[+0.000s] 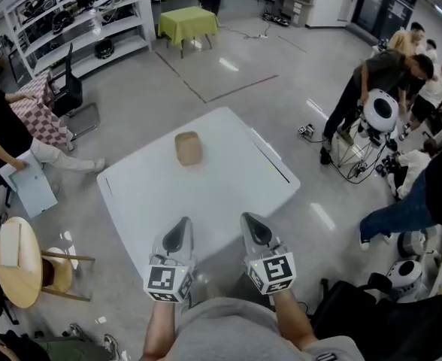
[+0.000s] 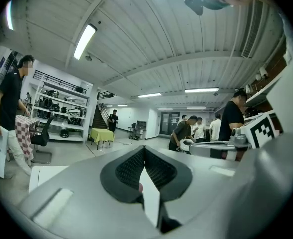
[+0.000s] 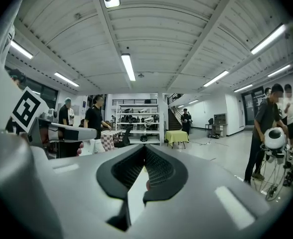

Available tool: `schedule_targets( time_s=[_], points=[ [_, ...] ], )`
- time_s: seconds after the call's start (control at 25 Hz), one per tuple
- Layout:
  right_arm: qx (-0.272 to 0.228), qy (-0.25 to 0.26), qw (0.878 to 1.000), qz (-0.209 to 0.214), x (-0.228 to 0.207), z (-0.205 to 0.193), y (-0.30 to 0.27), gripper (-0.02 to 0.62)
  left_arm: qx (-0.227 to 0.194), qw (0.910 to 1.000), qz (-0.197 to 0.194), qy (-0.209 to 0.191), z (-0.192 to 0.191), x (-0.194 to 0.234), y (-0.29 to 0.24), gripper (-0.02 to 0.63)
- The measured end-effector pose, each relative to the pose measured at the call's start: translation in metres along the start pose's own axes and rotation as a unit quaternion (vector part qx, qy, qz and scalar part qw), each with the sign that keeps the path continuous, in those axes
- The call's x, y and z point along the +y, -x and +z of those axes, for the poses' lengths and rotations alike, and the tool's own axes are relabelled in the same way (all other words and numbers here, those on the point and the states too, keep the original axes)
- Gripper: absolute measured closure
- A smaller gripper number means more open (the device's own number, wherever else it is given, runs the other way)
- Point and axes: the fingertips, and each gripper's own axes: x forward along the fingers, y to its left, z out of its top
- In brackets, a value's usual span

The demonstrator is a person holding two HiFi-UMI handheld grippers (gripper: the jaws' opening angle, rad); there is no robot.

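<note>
Left gripper (image 1: 180,232): jaws pressed together on nothing, held low over the near table edge.
Right gripper (image 1: 252,228): also closed and empty, level beside the left.
Tan block (image 1: 189,148): alone on the white table (image 1: 236,179), well ahead, untouched.
Pose: both point across the table, seemingly at rest, with the block ahead between them.
</note>
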Motion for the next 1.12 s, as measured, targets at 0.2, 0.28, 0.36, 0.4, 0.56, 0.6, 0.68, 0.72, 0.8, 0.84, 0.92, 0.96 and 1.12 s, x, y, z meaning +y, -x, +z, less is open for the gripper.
schedule_targets(
  time_s=[0.2,0.28,0.36,0.4,0.56,0.6,0.68,0.72,0.8,0.84,0.92,0.96,1.12],
  points=[
    [0.010,-0.003,1.000,0.014,-0.019,-0.007,-0.023,0.592,0.004,0.9999,0.015,0.002,-0.004,0.008,-0.026,0.595],
    [0.009,-0.003,1.000,0.020,-0.029,-0.007,-0.037,0.591,0.005,0.9998,0.020,0.004,-0.006,0.012,-0.041,0.595],
    [0.011,-0.005,1.000,0.026,-0.040,-0.008,-0.053,0.592,0.006,0.9997,0.025,0.005,-0.008,0.018,-0.057,0.595],
    [0.013,-0.007,0.999,0.031,-0.045,-0.009,-0.062,0.592,0.007,0.9996,0.029,0.004,-0.008,0.021,-0.064,0.595],
    [0.022,-0.011,0.998,0.059,-0.061,-0.011,-0.104,0.591,0.012,0.9985,0.053,0.008,-0.009,0.041,-0.096,0.595],
    [0.023,-0.010,0.997,0.066,-0.064,-0.011,-0.116,0.591,0.014,0.9981,0.058,0.011,-0.010,0.046,-0.105,0.595],
    [0.028,-0.009,0.996,0.082,-0.069,-0.014,-0.140,0.591,0.016,0.9973,0.070,0.015,-0.012,0.058,-0.121,0.595],
    [0.032,-0.009,0.995,0.089,-0.072,-0.017,-0.151,0.591,0.016,0.9968,0.076,0.017,-0.014,0.064,-0.128,0.595],
    [0.039,-0.009,0.994,0.103,-0.079,-0.023,-0.171,0.591,0.016,0.9957,0.089,0.021,-0.019,0.073,-0.142,0.595],
    [0.041,-0.009,0.993,0.110,-0.082,-0.025,-0.179,0.591,0.016,0.9950,0.096,0.022,-0.020,0.076,-0.148,0.595],
    [0.048,-0.011,0.991,0.123,-0.090,-0.026,-0.194,0.591,0.019,0.9938,0.106,0.025,-0.021,0.080,-0.160,0.595],
    [0.052,-0.013,0.990,0.129,-0.096,-0.026,-0.201,0.592,0.022,0.9933,0.111,0.027,-0.021,0.081,-0.167,0.595],
    [0.072,-0.027,0.986,0.150,-0.117,-0.032,-0.232,0.591,0.031,0.9908,0.127,0.036,-0.023,0.088,-0.197,0.595]
  ],
)
